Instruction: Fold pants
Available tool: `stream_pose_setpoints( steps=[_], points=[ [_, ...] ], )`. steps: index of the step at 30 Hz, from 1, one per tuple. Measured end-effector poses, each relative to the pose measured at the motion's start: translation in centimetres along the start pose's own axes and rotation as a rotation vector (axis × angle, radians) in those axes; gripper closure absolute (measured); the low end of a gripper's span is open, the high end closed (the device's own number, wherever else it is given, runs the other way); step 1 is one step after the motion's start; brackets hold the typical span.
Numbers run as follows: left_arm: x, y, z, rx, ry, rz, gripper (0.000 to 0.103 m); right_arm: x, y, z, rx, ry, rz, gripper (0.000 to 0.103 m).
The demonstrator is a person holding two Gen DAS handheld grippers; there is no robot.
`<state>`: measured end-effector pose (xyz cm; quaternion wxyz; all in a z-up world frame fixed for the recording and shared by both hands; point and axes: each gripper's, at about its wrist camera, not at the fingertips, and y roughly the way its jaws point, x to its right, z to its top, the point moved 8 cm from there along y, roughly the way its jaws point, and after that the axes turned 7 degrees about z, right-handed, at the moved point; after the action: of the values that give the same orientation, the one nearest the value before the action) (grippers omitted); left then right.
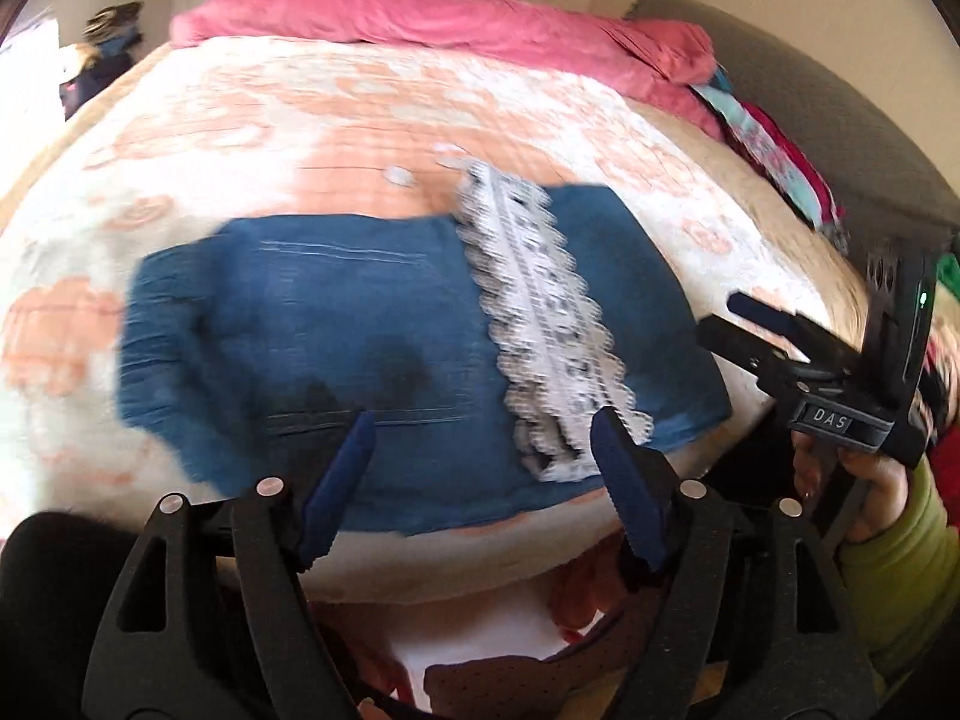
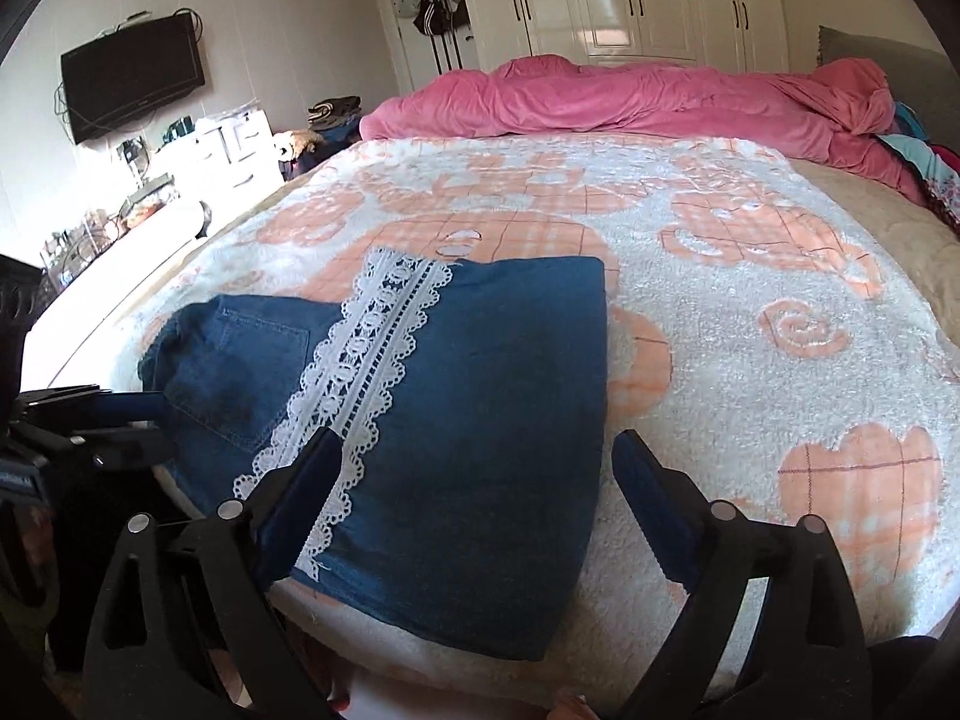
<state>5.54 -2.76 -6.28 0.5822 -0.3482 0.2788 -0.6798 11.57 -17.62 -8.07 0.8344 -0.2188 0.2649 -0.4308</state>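
On the blanket (image 2: 750, 360) lay folded pants (image 2: 480, 420). Both the left gripper (image 1: 480, 462) and the right gripper (image 2: 474, 486) gaped empty. Any final fold probably needed matched edge grips.

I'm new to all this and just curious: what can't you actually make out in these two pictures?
- Left wrist view: motion blur smears the denim pants and lace trim.
- Right wrist view: the pants' near edge hides whatever layers lie folded beneath.
- Right wrist view: the left tool is cut off by the frame edge.

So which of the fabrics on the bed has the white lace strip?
The folded blue denim pants at the near edge; the pink duvet and peach-patterned blanket have none.
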Motion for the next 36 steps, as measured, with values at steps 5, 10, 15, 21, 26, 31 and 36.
stream_pose_setpoints(
  steps=[5,10,15,21,26,31,36],
  points=[
    [-3.9,-1.8,-0.3,0.028,-0.104,0.042,0.029,-0.2,0.2,0.3,0.001,0.025,0.029,0.007],
    [-6.7,-2.5,-0.5,0.039,-0.174,0.051,0.025,-0.9,0.3,1.7,0.009,0.028,0.048,0.006],
    [-7.5,-2.1,-0.8,0.027,-0.205,0.051,0.025,-2.8,0.4,3.8,-0.007,-0.041,0.07,0.005],
    [-8.9,-1.4,-1.1,0.014,-0.256,0.039,0.025,-6.8,1.8,6.9,-0.037,-0.139,0.143,0.005],
    [-9.9,-1.2,-1.2,0.029,-0.298,0.025,0.025,-10.4,4.9,8.5,-0.119,-0.194,0.243,0.005],
    [-10.0,-0.8,-1.4,0.025,-0.323,0.002,0.034,-13.6,8.4,9.2,-0.21,-0.215,0.331,0.005],
    [-10.1,0.3,-1.6,-0.01,-0.332,0.035,0.034,-16.8,11.6,9.3,-0.293,-0.27,0.365,0.005]
  ],
)
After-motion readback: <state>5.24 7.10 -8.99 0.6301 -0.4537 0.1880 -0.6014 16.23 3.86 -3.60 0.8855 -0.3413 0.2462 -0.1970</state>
